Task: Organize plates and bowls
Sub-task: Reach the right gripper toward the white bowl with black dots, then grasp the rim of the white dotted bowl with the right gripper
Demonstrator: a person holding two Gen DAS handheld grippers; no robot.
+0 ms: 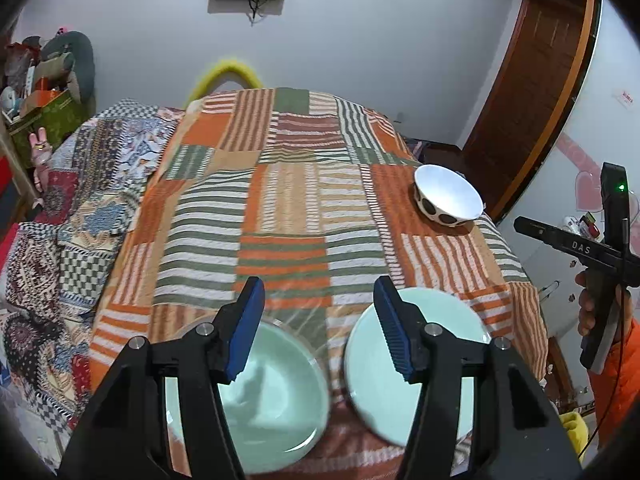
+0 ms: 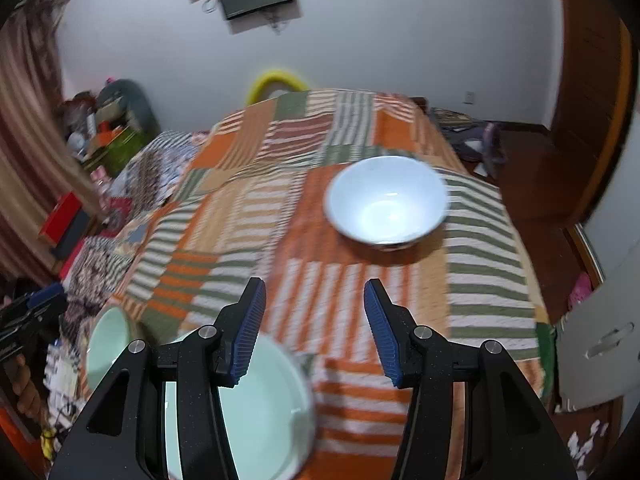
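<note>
Left wrist: patchwork striped bedspread.

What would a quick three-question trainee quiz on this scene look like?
1. True or false: the left tool is gripping something.
2. How many pale green dishes lie on the striped quilt? A one, B two, C three.
3. Fill in: the white bowl has dark ___ on its outside.
Key: 1 false; 2 B; 3 spots.
</note>
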